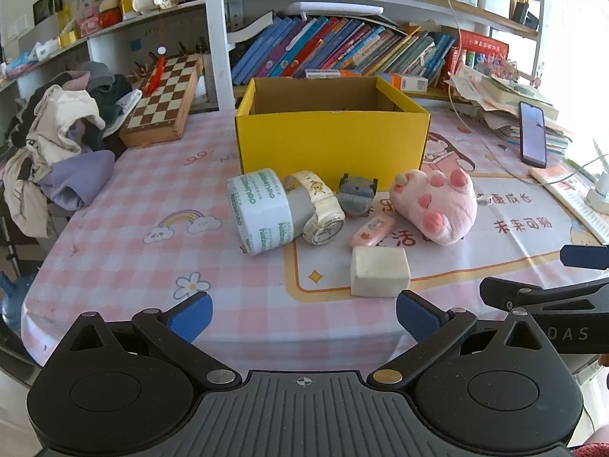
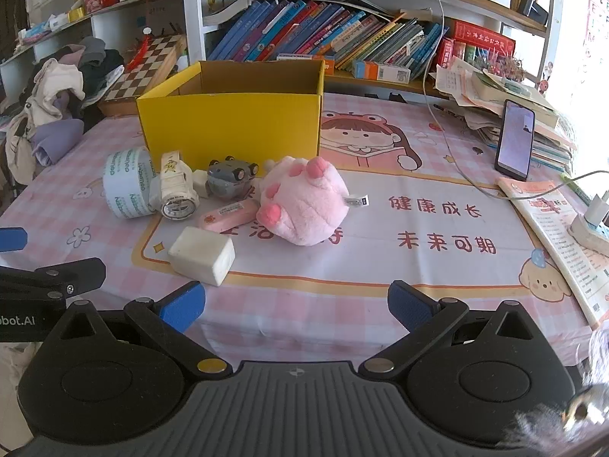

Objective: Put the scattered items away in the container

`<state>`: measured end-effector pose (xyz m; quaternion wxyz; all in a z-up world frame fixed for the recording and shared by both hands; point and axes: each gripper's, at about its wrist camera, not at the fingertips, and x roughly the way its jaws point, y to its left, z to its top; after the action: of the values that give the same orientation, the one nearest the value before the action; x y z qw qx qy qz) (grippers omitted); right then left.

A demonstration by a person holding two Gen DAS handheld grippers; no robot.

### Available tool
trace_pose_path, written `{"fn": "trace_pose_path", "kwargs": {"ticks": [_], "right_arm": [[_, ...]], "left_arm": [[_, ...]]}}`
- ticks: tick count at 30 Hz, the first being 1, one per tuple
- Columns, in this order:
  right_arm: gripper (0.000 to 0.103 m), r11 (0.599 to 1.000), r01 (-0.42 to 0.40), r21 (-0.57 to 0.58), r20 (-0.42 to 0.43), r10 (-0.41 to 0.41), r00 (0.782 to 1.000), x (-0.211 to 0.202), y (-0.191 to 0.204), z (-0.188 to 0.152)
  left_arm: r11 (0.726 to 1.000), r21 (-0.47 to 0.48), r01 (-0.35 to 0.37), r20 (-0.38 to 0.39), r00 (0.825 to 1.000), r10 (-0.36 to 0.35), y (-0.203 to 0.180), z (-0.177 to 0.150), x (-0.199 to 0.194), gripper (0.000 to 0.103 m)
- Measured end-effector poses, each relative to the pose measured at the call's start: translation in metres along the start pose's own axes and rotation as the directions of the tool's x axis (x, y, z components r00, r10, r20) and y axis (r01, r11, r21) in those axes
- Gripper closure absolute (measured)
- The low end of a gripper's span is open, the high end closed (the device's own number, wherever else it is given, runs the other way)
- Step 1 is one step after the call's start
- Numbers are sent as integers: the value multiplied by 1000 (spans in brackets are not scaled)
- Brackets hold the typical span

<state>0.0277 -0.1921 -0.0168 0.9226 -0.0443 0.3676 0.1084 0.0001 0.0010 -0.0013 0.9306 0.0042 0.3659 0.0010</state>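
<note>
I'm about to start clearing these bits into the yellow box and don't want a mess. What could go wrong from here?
1. The watch leans on the tape roll; lifting either may shift or roll the other.
2. The pink case lies tight against the plush paw, so open jaws may catch both.
3. The yellow box is light cardboard; a bump might slide it back.

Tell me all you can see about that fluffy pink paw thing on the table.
The pink plush paw is a soft, furry toy shaped like an animal's foot, pale pink with darker pink toe pads. It lies on its side on the checked tablecloth, in front of the yellow box, pads facing the small grey toy to its left. A white sewn-in label sticks out on its right. No gripper touches it.
</note>
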Motion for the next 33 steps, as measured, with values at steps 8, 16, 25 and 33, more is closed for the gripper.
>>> {"fn": "trace_pose_path", "kwargs": {"ticks": [8, 16, 25, 33], "right_arm": [[0, 1000, -3, 1, 9, 3, 1000, 1, 2, -1], [0, 1000, -4, -4, 8, 4, 1000, 3, 6, -2], [0, 1000, -4, -11, -2, 4, 1000, 1, 7, 1], [0, 1000, 0, -11, -6, 0, 1000, 2, 7, 1]], "left_arm": [[1000, 11, -1, -24, 1000, 1, 0, 0, 2, 0], [1000, 2, -4, -29, 1000, 4, 1, -1, 4, 0], [1000, -3, -1, -30, 1000, 1, 3, -1, 4, 0], [1000, 0, 0, -35, 999, 0, 1, 0, 5, 0]]}}
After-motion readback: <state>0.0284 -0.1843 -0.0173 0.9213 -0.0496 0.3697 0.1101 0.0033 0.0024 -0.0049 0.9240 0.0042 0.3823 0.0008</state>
